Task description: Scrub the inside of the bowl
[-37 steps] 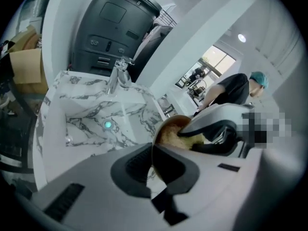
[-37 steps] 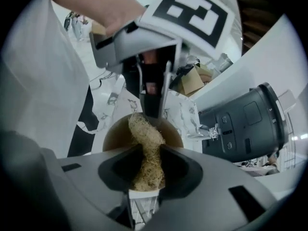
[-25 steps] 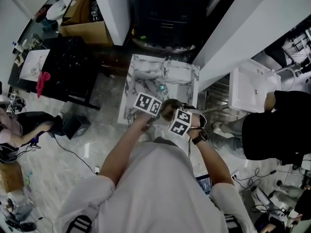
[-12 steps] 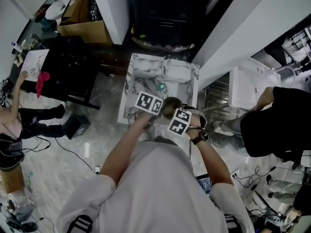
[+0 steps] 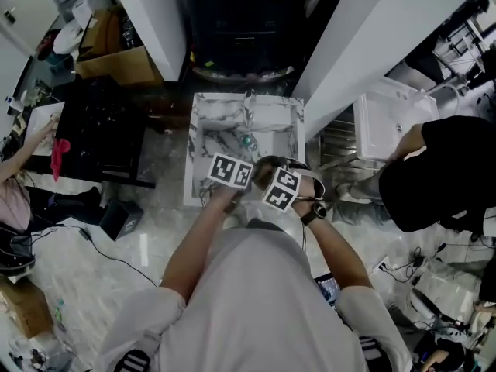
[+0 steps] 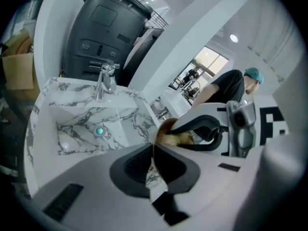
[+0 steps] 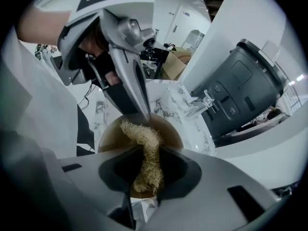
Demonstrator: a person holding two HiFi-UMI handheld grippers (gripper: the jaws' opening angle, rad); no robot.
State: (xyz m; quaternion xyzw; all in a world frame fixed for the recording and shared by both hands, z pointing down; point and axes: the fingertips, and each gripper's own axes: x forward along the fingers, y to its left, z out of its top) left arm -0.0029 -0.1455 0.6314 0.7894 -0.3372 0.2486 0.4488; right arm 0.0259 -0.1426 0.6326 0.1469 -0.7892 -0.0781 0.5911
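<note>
A brown bowl [image 5: 266, 166] hangs over the marble sink [image 5: 208, 134], held between my two grippers. My left gripper [image 6: 153, 153] is shut on the bowl's thin rim [image 6: 161, 128]; in the right gripper view it [image 7: 143, 115] clamps the far edge. My right gripper [image 7: 144, 170] is shut on a tan fibrous scrubber [image 7: 143, 150]. The scrubber reaches down into the bowl [image 7: 111, 134] and lies against its inner wall. In the head view the marker cubes hide both sets of jaws, and the right gripper [image 5: 271, 178] sits just right of the left gripper [image 5: 252, 177].
The sink has a faucet [image 5: 249, 115] at the back and a teal drain [image 5: 246, 139]. A dark appliance [image 5: 232, 22] stands behind it. A black table [image 5: 101, 130] is at the left. A person in black [image 5: 434, 169] bends over a white basin [image 5: 384, 126] at the right.
My right gripper has shifted a little and rolled with the scrubber inside the bowl. The left gripper keeps its hold on the rim. The head view has drifted slightly.
</note>
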